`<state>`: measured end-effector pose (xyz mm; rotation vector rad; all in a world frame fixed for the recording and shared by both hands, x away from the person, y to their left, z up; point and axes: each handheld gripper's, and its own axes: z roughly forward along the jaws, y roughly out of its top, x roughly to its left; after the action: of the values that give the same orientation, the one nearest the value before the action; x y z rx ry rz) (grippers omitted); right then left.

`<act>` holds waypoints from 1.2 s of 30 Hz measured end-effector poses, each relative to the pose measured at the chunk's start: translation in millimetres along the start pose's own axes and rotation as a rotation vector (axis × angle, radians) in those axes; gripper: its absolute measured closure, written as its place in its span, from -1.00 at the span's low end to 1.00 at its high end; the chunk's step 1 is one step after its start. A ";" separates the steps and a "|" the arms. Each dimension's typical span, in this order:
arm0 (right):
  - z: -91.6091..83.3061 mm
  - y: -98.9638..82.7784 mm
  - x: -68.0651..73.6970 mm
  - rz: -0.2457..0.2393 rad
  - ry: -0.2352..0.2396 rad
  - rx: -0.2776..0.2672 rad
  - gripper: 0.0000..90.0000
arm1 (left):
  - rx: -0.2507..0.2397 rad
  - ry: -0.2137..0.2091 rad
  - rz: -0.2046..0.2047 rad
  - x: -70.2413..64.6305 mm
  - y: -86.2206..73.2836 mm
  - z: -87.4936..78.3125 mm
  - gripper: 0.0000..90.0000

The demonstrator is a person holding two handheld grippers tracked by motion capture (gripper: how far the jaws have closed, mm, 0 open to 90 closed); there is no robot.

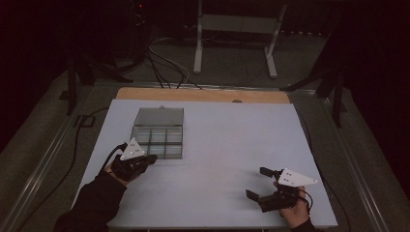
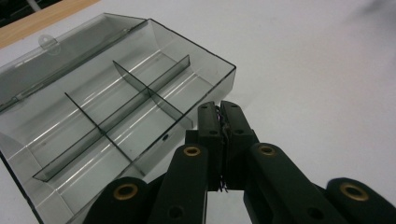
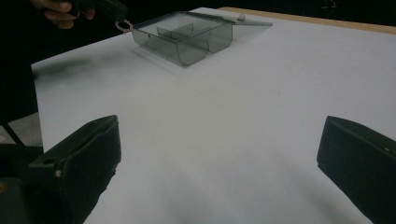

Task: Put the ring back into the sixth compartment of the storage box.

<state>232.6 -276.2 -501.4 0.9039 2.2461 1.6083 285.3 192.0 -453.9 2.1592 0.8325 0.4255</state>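
A smoky clear plastic box (image 1: 158,137) with several compartments lies on the white table, its lid (image 1: 158,116) folded open behind it. All the compartments (image 2: 116,116) look bare. My left gripper (image 1: 152,158) hovers at the box's near right corner, shut on a small thin chain (image 2: 223,135) that is pinched between its jaws. In the right gripper view that chain (image 3: 123,25) dangles as a small loop from the left gripper (image 3: 112,7) beside the box (image 3: 187,37). My right gripper (image 1: 256,182) rests open near the table's front right, nothing between its fingers (image 3: 93,144).
The white table top (image 1: 227,140) has a wooden strip (image 1: 203,94) along its far edge. Cables and a metal stand (image 1: 237,34) sit on the floor beyond. Metal rails run along both sides of the table.
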 end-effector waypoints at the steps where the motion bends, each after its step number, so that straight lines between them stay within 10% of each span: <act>1: -0.1 -0.1 0.2 0.000 0.000 0.001 -1.00 | 0.000 0.002 0.005 -0.4 0.8 0.5 1.00; 36: 0.4 -0.6 1.0 -0.007 0.003 0.004 -1.00 | -0.025 -0.030 0.006 12.6 26.6 20.2 1.00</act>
<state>231.8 -275.5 -501.9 0.8950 2.2525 1.6037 316.6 176.5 -446.4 2.1399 0.8003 0.4033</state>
